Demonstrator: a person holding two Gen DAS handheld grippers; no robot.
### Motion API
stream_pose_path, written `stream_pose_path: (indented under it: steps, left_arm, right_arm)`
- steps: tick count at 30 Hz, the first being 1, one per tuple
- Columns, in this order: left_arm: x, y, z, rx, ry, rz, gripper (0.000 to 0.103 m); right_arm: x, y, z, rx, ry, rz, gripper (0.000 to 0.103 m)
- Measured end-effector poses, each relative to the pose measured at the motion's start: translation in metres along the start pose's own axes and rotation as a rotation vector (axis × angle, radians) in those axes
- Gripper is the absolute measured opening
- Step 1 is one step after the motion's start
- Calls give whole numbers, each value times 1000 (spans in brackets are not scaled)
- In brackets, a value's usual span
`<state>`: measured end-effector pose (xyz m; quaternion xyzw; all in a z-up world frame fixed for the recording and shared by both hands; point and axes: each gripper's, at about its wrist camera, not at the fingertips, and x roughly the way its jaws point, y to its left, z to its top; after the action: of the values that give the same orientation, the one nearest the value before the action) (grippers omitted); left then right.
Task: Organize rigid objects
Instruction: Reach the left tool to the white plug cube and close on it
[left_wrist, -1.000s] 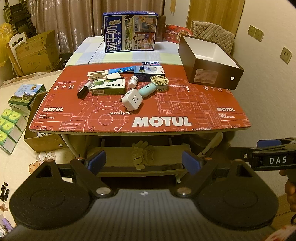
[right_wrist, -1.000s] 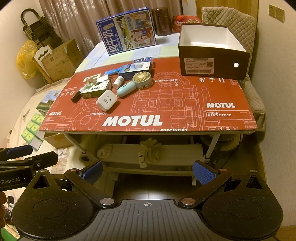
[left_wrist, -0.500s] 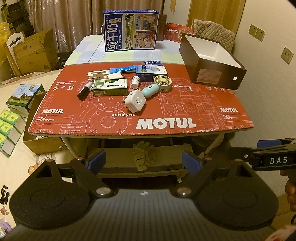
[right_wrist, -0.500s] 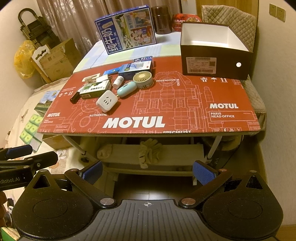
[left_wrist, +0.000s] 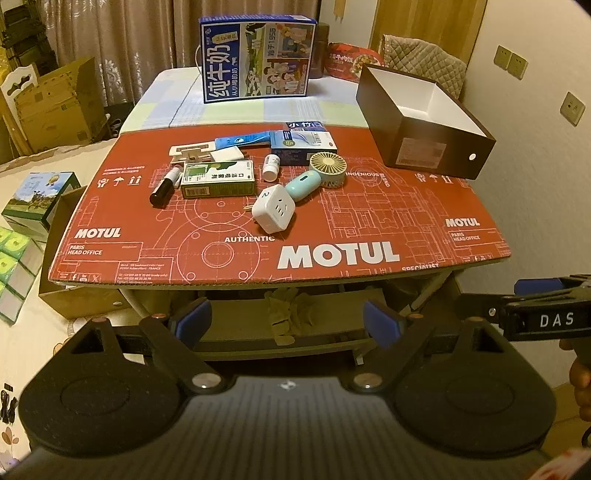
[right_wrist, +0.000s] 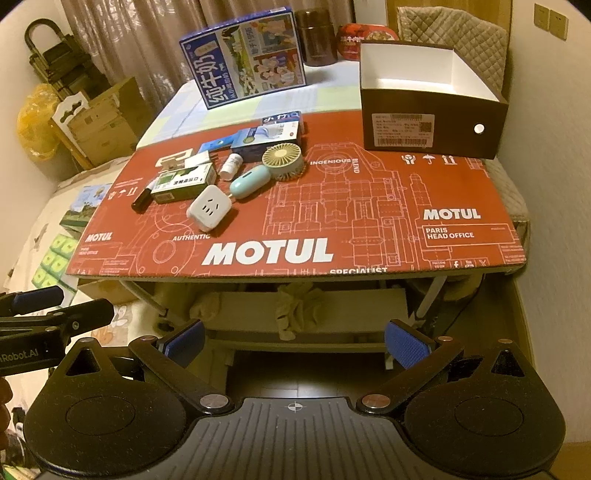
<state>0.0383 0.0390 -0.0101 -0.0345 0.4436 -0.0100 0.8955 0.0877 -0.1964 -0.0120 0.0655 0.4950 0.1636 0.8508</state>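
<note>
Both claws are wide open and carrying nothing right now. Our left gripper (left_wrist: 282, 325) sits at the bottom of its frame with the blue pads spread apart, and our right gripper (right_wrist: 295, 341) looks the same in its own view, fingers parted, both hanging low in front of the table edge rather than over it. We'd guess that's just the ready pose: nothing has been picked yet, so we want max opening before going in.

All the loose stuff is bunched in the upper-middle of the left view, on the red Motul cardboard sheet (left_wrist: 369, 206). White cube plug (left_wrist: 274, 209) is nearest us, touching the teal fan handle (left_wrist: 302, 184), with the little round fan head (left_wrist: 327, 170) just behind. Green box (left_wrist: 218, 178) lies flat to the left, black marker (left_wrist: 164, 187) just beside it, small white bottle (left_wrist: 270, 167) upright between the green box and the blue box (left_wrist: 303, 142).

The brown open box (right_wrist: 430, 110) sits at the upper right, well apart from the pile, open top up and apparently empty. We reckon that's the bin everything goes into, which explains why it's parked clear on the right gripper's side.

Cube plug looks like the easy first grab: closest, blocky, flat sides.
</note>
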Motion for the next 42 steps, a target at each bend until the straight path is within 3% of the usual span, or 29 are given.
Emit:
stream_pose_path:
  steps: [23,35,42]
  left_arm:
    - [71,14,26,9,78,-42,87]
    - [130,-11,64,117,-14,101,84]
    - [175,-34,74,264,-46,209,79]
  right_arm:
    - [42,-13,27,22,-25,19,101]
    - [92,-45,98,-57,-46,77,101]
    - [117,-74,129,-64,-19,114,101]
